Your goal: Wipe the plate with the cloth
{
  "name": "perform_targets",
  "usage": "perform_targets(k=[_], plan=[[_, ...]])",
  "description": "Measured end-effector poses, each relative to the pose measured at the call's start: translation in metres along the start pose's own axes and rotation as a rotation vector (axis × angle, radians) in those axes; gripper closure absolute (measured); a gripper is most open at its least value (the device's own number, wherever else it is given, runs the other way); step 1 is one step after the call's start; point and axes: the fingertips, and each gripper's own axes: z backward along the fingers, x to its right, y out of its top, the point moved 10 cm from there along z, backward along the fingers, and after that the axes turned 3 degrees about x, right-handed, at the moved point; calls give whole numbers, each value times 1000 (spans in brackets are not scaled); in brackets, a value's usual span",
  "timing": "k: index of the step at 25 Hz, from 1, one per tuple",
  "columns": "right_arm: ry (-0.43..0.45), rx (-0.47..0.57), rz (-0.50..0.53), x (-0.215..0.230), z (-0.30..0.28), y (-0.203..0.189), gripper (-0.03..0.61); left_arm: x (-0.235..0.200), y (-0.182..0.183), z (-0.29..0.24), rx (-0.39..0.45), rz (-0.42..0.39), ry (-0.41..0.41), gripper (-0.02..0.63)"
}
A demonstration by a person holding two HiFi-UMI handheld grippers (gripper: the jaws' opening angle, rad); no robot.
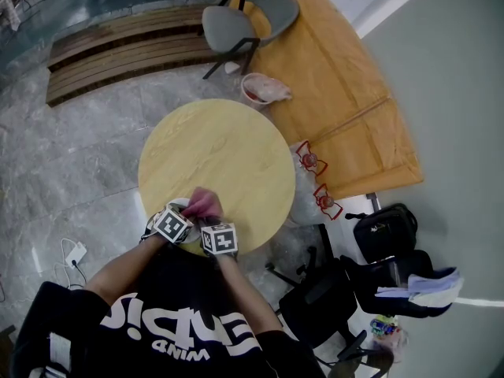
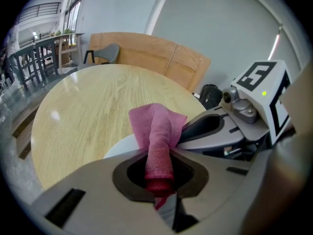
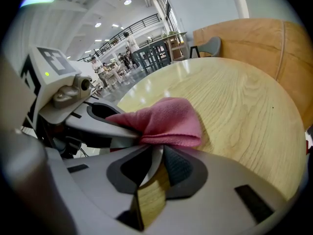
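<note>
Two hand-held grippers worked close together at the near edge of the round desk (image 1: 220, 148), and that crowding was the first hazard. The left hand-held gripper (image 2: 159, 177) was clamped on a rolled fold of the pink cloth (image 2: 156, 131), whose loose end lay over the white plate (image 2: 120, 148). The right hand-held gripper (image 3: 154, 165) stood narrow, and it appeared to pinch the plate's thin rim between its pads. That hold looked slight: a firm wiping stroke could have twisted the rim out of the pads or tipped the plate. Because the plate sat near the desk's edge on the person's side, a slip might have sent it off the desk. The cloth was bunched, so little of it met the plate, and dragging could have pulled it from the jaws. The grippers might also have knocked together.
</note>
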Motion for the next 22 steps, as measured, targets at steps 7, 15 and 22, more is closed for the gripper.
perform_targets(k=[7, 15, 22], plan=[[-2, 0, -8, 1, 0, -1, 495, -9, -6, 1, 14, 35, 15, 563], [-2, 5, -15, 1, 0, -1, 495, -20, -14, 6, 44, 78, 44, 563], [-3, 7, -14, 0, -1, -1, 495, -27, -22, 11, 40, 126, 67, 563]])
